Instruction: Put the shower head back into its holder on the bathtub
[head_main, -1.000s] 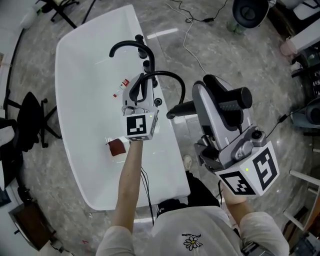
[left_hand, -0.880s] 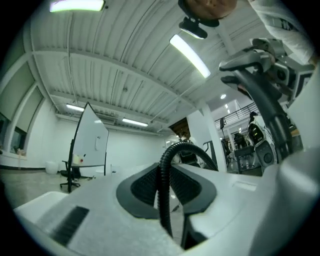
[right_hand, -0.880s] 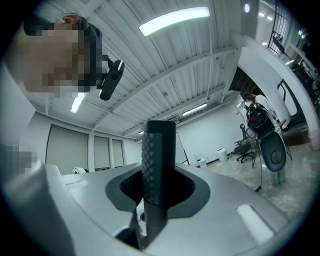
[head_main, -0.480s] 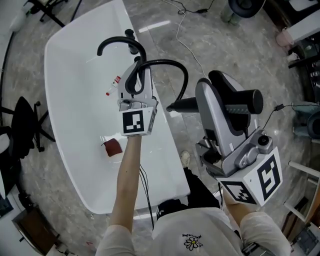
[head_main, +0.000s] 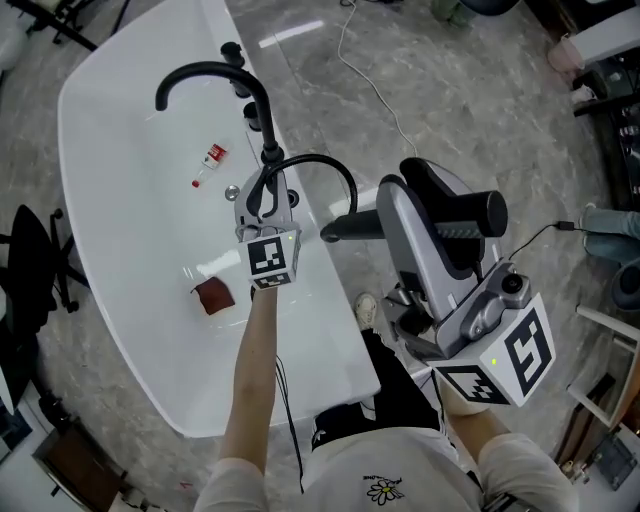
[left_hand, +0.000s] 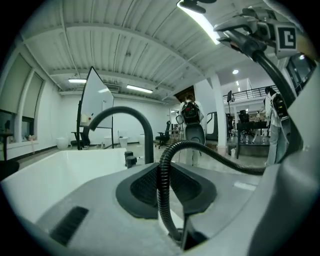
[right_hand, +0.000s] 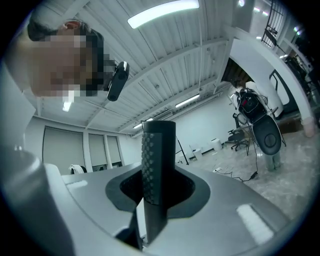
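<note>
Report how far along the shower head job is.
Done: the shower head is lifted, clamped in the right hand-held gripper. In hand: the left hand-held gripper pinches its hose above the bathtub rim near the faucet. Left: seating the head in its holder, which I can't pick out.

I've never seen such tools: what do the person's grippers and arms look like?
Both are grey: the left gripper and right gripper each end in a white cube with black square markers. The white T-shirt with a flower print leaves forearms bare.
</note>
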